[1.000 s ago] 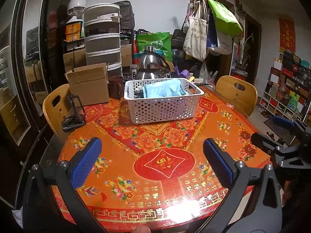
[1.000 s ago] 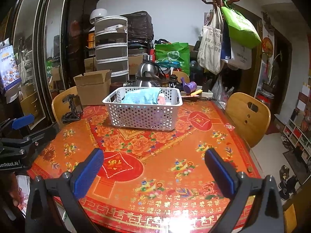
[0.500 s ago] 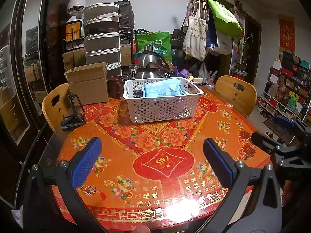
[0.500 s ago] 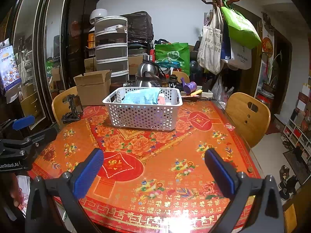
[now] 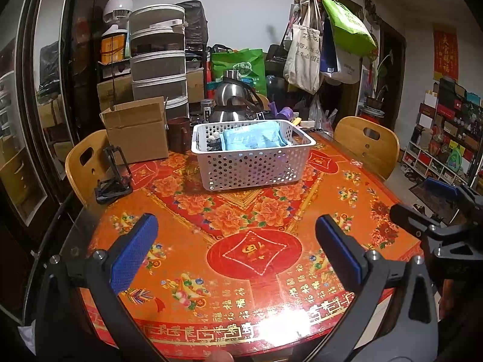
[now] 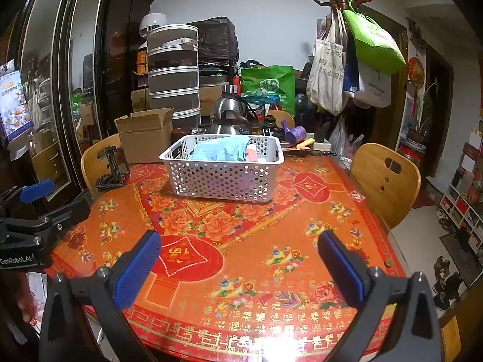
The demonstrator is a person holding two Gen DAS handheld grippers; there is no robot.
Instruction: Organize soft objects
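A white perforated basket point(image 5: 256, 169) stands at the far middle of the round table; it also shows in the right wrist view point(image 6: 223, 178). A light blue soft pack point(image 5: 252, 139) lies on top inside it, also seen from the right point(image 6: 222, 150), with small dark and pink items beside it. My left gripper point(image 5: 235, 250) is open and empty, held over the near table edge. My right gripper point(image 6: 238, 262) is open and empty, also near the front edge, to the right of the left one.
The table point(image 5: 253, 250) has a red and orange flowered cover. A cardboard box point(image 5: 135, 129), a brown mug point(image 5: 178, 134), a steel kettle point(image 5: 232, 99) and a black folding stand point(image 5: 113, 172) sit at the back and left. Wooden chairs point(image 6: 386, 178) stand around it.
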